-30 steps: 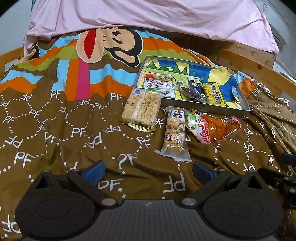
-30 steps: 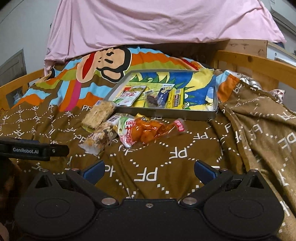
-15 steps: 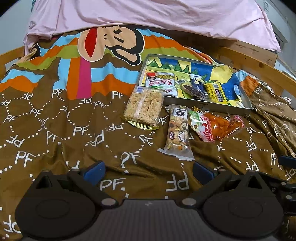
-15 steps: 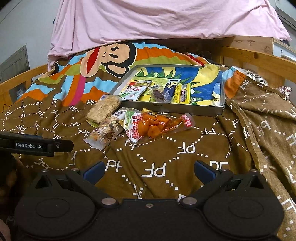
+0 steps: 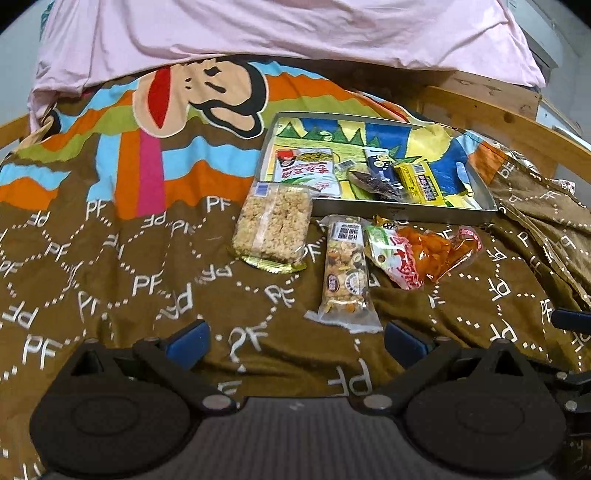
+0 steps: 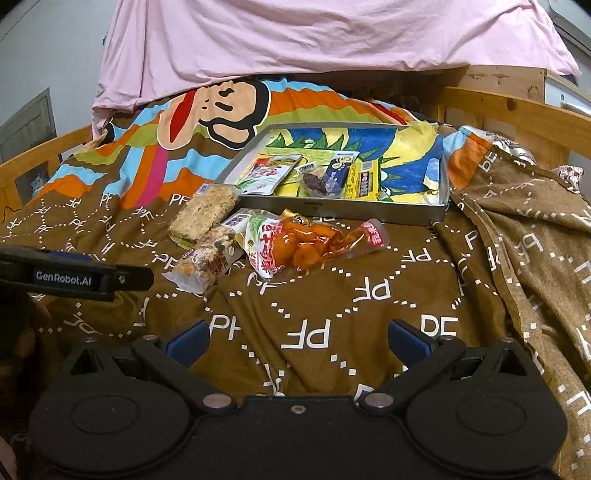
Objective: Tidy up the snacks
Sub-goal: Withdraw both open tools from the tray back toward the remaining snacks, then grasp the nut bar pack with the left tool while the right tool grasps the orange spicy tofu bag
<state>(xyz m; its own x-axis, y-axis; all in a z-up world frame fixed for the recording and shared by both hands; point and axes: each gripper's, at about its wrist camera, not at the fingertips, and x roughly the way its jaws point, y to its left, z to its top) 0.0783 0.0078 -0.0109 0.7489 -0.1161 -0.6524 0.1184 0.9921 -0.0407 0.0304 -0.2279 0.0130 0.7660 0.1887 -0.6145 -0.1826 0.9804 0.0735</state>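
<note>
A bed covered with a brown blanket (image 5: 110, 258) printed with "PF" letters and a cartoon monkey face. Both claws hover low over the blanket, pointing toward the snacks, held level and side by side. The left claw (image 5: 295, 341) has its blue-padded fingers spread wide and holds nothing; the mixed nut packet (image 5: 346, 273) lies just ahead between them. The right claw (image 6: 297, 338) is likewise spread wide and empty, over bare blanket. In the right wrist view, the left claw's black body marked "GenRobot.AI" juts in from the left edge. Three snacks lie on the blanket just in front of a metal tray (image 5: 402, 214): a puffed rice cake packet (image 5: 273, 225), the nut packet, and an orange snack bag (image 5: 424, 251). Several smaller packets lie inside the tray. A pink sheet (image 5: 277, 26) hangs behind.
</note>
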